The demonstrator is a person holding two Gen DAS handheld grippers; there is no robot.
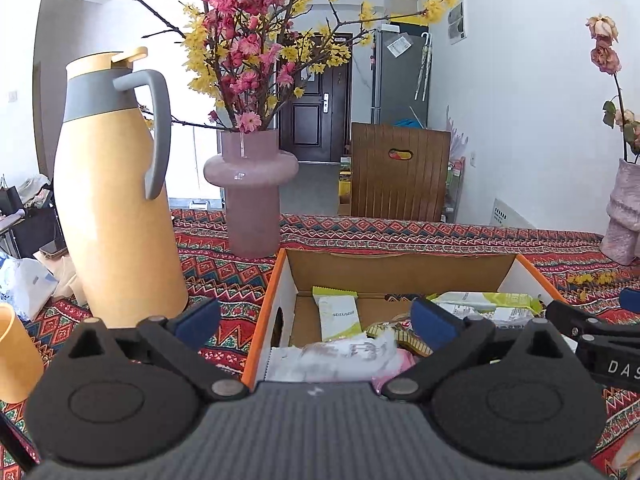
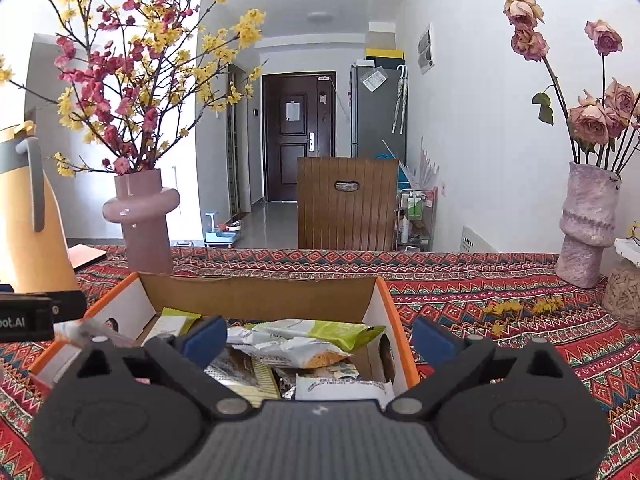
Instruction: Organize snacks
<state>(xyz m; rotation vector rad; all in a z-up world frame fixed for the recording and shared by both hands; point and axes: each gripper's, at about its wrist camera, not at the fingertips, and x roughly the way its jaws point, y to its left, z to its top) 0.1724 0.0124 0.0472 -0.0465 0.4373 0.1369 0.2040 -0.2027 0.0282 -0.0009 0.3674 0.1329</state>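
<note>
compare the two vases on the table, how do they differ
The smooth pink vase is glossy with a ring-shaped collar; the rough lilac vase is matte, textured and lumpy. The pink vase holds branches of red and yellow blossoms; the lilac one holds faded roses on long stems. The pink vase stands left behind the snack box, the lilac one far right. Both stand upright on the patterned tablecloth.
</note>
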